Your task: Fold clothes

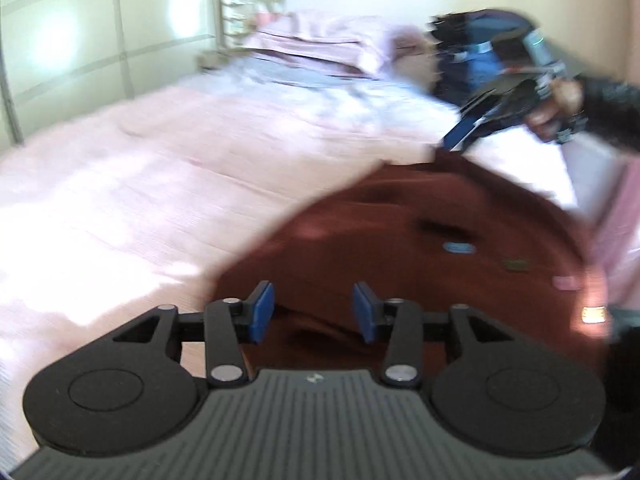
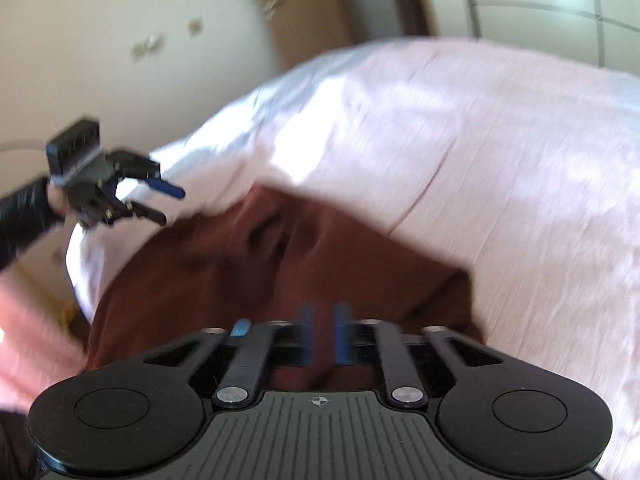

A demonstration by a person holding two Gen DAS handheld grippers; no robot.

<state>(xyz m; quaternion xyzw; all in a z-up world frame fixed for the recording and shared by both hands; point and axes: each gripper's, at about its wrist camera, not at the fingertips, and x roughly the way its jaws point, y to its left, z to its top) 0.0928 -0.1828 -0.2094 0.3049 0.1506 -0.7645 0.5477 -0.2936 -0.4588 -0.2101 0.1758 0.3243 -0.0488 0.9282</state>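
**Inspector:** Left hand-held gripper (image 1: 313,312), bottom centre of its own view: blue pads parted to a middling gap, nothing between them, and the brown garment (image 1: 420,248) lies under and ahead of them. The right hand-held gripper (image 2: 322,334) is blurred in its own view; its pads look narrowly apart and empty over the same garment.

**Clerk:** Where is the garment?

**Inspector:** Lower middle of both views, rumpled on the pink bed (image 1: 140,184), close to the bed's edge at the right of the left view.

**Clerk:** Risks?

**Inspector:** In my judgement, three. A pinch into the creases may catch two layers, or the bedcover as well, and spoil the fold. With the cloth near the edge, a one-sided pull could drag it off. Both views are smeared, so a hurried grasp may miss the hem.
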